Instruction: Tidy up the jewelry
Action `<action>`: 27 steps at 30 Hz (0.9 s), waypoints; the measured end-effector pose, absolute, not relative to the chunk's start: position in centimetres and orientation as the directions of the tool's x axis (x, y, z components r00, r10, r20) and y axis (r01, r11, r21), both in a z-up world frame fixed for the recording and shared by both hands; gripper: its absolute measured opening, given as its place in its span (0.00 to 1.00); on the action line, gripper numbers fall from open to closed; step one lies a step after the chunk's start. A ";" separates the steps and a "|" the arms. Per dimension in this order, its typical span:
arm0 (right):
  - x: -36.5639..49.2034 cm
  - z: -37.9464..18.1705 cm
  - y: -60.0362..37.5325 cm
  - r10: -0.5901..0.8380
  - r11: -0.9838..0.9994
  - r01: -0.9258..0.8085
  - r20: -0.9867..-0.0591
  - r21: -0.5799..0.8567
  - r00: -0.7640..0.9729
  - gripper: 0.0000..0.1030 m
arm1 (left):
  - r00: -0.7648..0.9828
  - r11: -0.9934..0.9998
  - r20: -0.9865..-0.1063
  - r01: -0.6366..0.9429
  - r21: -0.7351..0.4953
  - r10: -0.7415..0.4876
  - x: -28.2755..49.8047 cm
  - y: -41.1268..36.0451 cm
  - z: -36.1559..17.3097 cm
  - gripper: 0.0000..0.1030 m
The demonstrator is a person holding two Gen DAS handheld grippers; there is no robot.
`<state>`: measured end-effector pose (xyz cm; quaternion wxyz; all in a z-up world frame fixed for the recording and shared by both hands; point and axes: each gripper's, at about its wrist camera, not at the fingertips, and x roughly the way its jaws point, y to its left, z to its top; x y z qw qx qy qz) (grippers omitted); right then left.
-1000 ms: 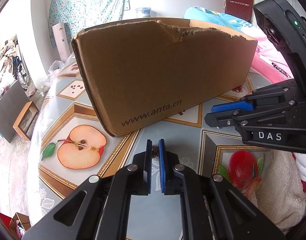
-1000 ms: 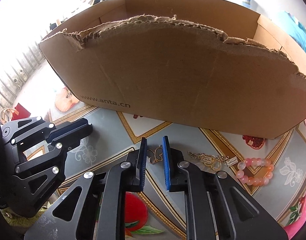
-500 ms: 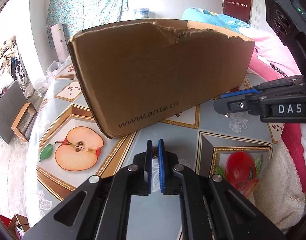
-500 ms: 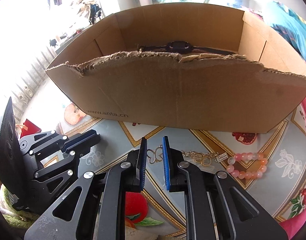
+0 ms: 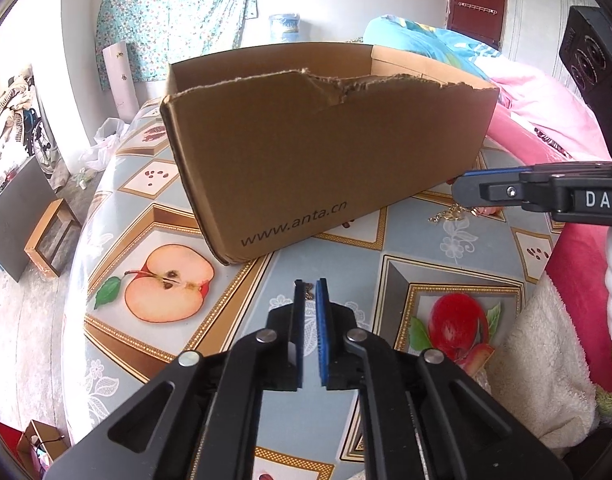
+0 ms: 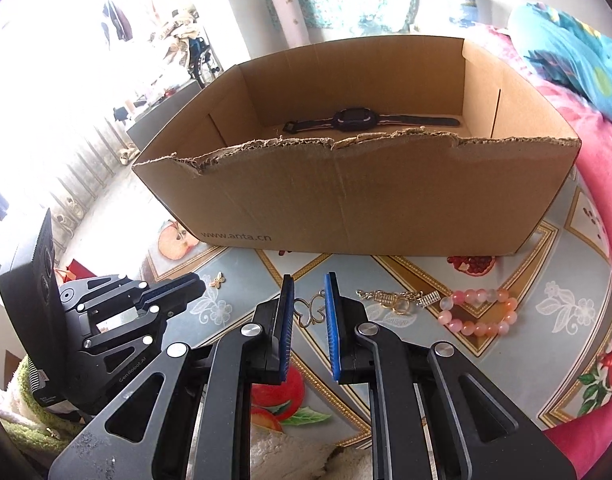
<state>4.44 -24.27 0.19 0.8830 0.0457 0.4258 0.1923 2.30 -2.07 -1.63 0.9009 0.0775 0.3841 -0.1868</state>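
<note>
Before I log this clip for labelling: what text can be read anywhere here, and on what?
"www.anta.cn": printed on the front wall of the box.
"DAS": white letters on the right gripper, cut off at the picture's edge.
"Cen Robot AI": faint, roughly as read, on the left gripper.
A small label lower on the left gripper's body: too small to read.
</note>
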 end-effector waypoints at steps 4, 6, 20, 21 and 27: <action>4.3 -0.3 -24.5 0.407 0.911 -0.304 -0.722 0.278 0.560 0.13 | 0.620 0.917 -0.739 0.398 0.006 -0.264 3.2 -2.4 -2.1 0.16; 4.2 -0.5 -24.7 0.419 0.906 -0.303 -0.713 0.294 0.562 0.13 | 0.600 0.921 -0.762 0.389 0.010 -0.245 4.1 -2.7 -2.7 0.15; 4.5 -0.6 -26.4 0.477 0.878 -0.289 -0.659 0.381 0.581 0.13 | 0.595 0.929 -0.777 0.367 0.038 -0.203 4.9 -4.1 -2.3 0.00; 4.4 -0.5 -26.5 0.481 0.876 -0.291 -0.656 0.384 0.581 0.13 | 0.593 0.930 -0.778 0.365 0.032 -0.206 4.9 -4.0 -2.3 0.00; 4.0 0.0 -26.9 0.490 0.871 -0.295 -0.639 0.393 0.593 0.13 | 0.595 0.935 -0.767 0.355 -0.018 -0.241 4.1 -3.4 -1.7 0.00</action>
